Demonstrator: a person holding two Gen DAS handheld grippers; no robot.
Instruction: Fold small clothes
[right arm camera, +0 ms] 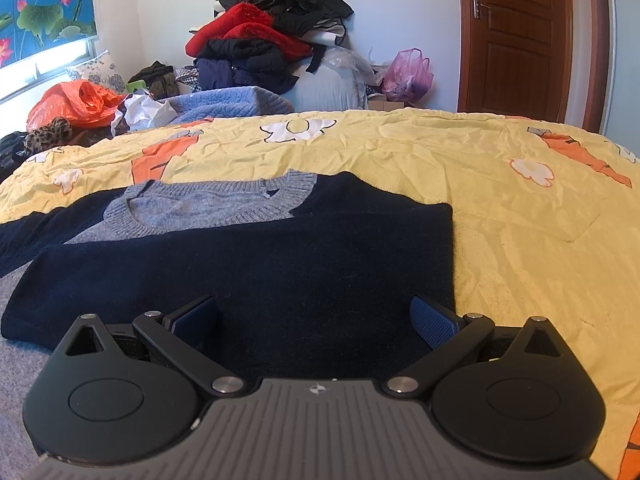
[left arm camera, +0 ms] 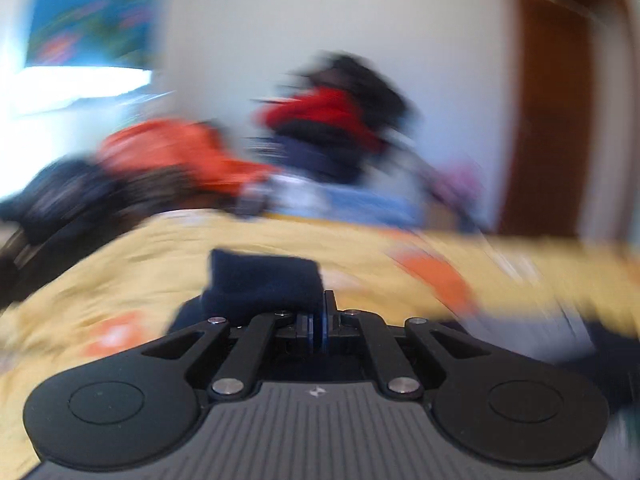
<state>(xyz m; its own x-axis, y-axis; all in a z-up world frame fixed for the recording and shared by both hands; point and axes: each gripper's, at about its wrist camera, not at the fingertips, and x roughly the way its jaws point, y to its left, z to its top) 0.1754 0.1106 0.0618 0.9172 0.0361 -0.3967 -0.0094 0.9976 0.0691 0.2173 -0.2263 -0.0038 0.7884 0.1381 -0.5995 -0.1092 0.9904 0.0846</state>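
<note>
Left hand-held gripper [left arm camera: 316, 320] clamped tight on a bunched fold of the navy sweater [left arm camera: 262, 284], pads pressed together with the dark knit bulging up just ahead of them; fabric lifted off the yellow quilt [left arm camera: 160, 264]. Left view heavily blurred, background only smears of red, orange and black.

Right hand-held gripper [right arm camera: 314, 314] spread wide, blue pads [right arm camera: 434, 320] well apart, nothing between them, poised just over the near part of the navy sweater [right arm camera: 256, 268]. In the right view, sweater spread flat on the yellow quilt [right arm camera: 500, 216] on the bed, grey ribbed collar [right arm camera: 208, 204] toward the far side, one sleeve folded across the body, right edge straight. Grey surface visible at lower left beneath the sweater's near corner; cannot tell what it is.

Beyond the bed: heap of red and black clothes [right arm camera: 268, 36] against the white wall, blue knit garment [right arm camera: 224, 106] at the quilt's far edge, orange plastic bag [right arm camera: 72, 104] to the left, pink plastic bag [right arm camera: 408, 72] near the brown door [right arm camera: 520, 32]. Lotus-print picture [right arm camera: 44, 4] at upper left.
</note>
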